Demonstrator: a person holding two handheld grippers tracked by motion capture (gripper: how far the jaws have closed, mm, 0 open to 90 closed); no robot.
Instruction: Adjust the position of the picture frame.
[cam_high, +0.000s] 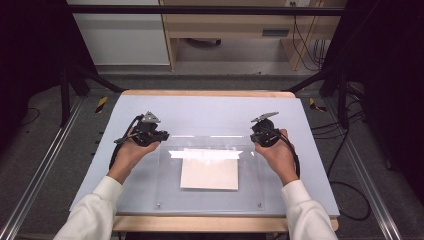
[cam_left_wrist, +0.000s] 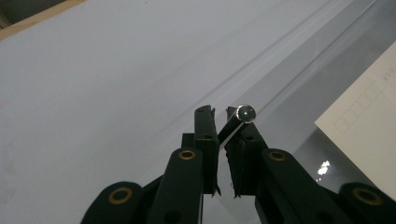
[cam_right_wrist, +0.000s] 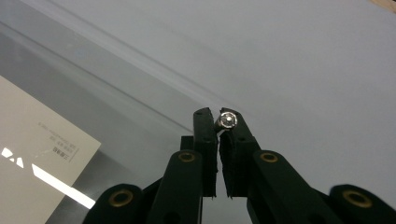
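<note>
I am holding a claw in each hand over the pale blue worktop, one at either far corner of a clear plastic sheet that is lying flat on it. The left claw is sitting at the sheet's far left corner, the right claw at its far right corner, well apart from each other.

Looking along the left claw, I am seeing its jaws nearly together and pinching a thin shiny metal pin, whose round head is poking out just past the tips and leaning toward the right-hand jaw. Looking along the right claw, I am seeing the same narrow stance, with the jaws gripping a small screw whose round head is facing the camera at the tips.

A cream paper card is lying under the clear sheet, near its middle, closer to me than both claws. Its corner is showing at the right edge of the left gripper view and at the lower left of the right gripper view, where small print is too tiny to read.
</note>
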